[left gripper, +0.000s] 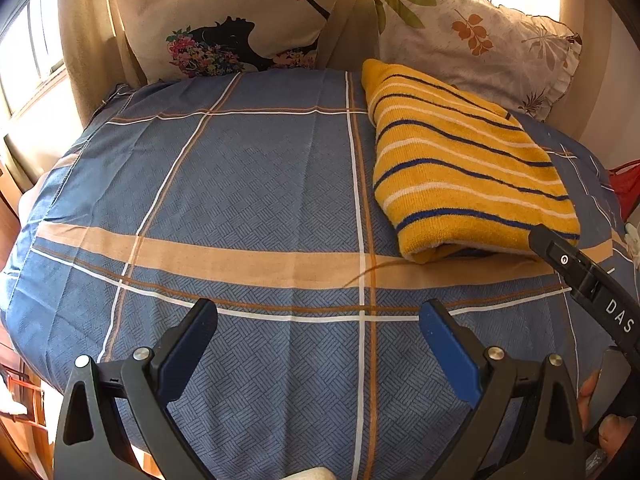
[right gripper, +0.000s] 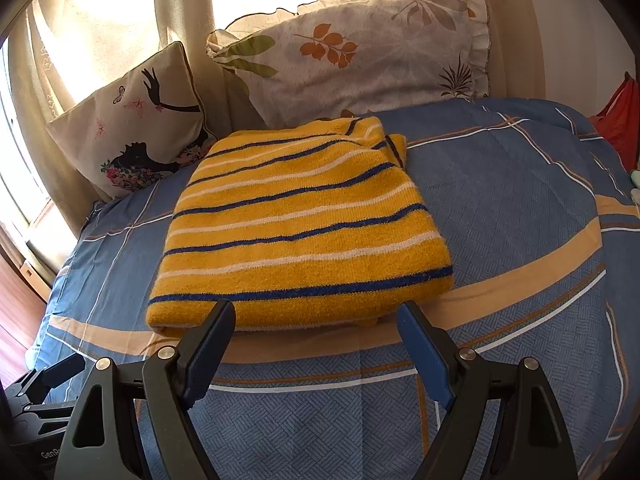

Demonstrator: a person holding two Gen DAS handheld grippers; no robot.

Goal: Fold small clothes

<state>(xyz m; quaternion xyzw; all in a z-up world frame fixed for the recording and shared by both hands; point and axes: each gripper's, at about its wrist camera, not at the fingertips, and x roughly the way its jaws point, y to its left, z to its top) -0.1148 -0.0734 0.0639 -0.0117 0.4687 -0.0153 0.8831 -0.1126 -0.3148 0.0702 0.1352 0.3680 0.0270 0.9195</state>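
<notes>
Lying folded on the bed (right gripper: 520,200), the yellow striped sweater (right gripper: 300,224) is resting on the blue checked sheet, just in front of the leaf-print pillow (right gripper: 360,52) and beside the butterfly cushion (right gripper: 132,120). The right tool (right gripper: 316,320) is hovering spread at the sweater's near edge, pinching nothing; the left tool (left gripper: 318,316) is hanging spread over bare sheet

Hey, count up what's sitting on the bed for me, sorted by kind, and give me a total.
Folded striped garments: 1, the yellow sweater
Pillows: 2, the silhouette pillow and the leaf-print pillow
Total: 3
</notes>
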